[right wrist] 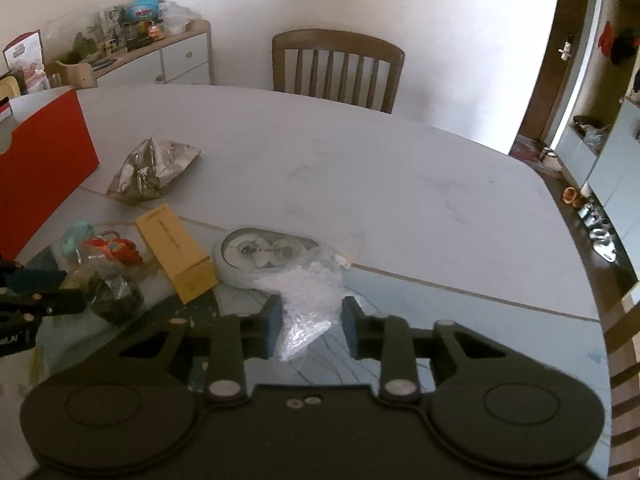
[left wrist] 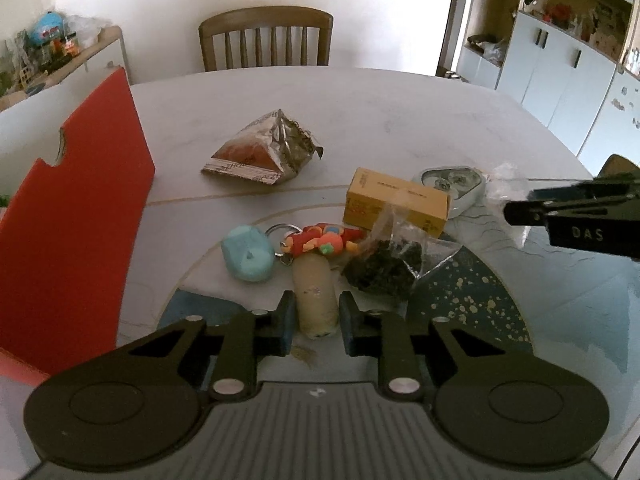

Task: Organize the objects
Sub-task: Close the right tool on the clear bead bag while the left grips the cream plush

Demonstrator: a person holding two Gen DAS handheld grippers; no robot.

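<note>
The left gripper (left wrist: 316,322) is seen closed about a small cream-coloured bottle (left wrist: 315,296) lying on the worktop (left wrist: 400,120); both pads are pressed to the bottle's sides, its cap end pointing back toward the camera. Just beyond the bottle's far end a colourful keychain figure (left wrist: 320,240) is found, with its metal ring touching a pale blue lump (left wrist: 248,254) to the left. To the right of the bottle a clear bag of dark dried leaves (left wrist: 384,268) is propped against a yellow carton (left wrist: 396,202). Behind the carton a rounded grey tin (left wrist: 454,184) is laid flat. Farther back, well apart from this cluster, a crumpled foil packet (left wrist: 266,152) is placed. A red box (left wrist: 76,216) is stood at the left edge, and a wooden chair (left wrist: 266,38) is drawn up at the far side.

The right gripper (right wrist: 310,326) is held over a crinkled clear plastic bag (right wrist: 308,304), which sits between its pads. The left pad appears to touch the plastic, while a narrow gap is seen at the right pad, so a firm hold cannot be confirmed from this view. The bag's far edge is laid over the grey tin's near rim. In the left wrist view the right gripper is seen entering from the right edge, beside the same clear bag.
</note>
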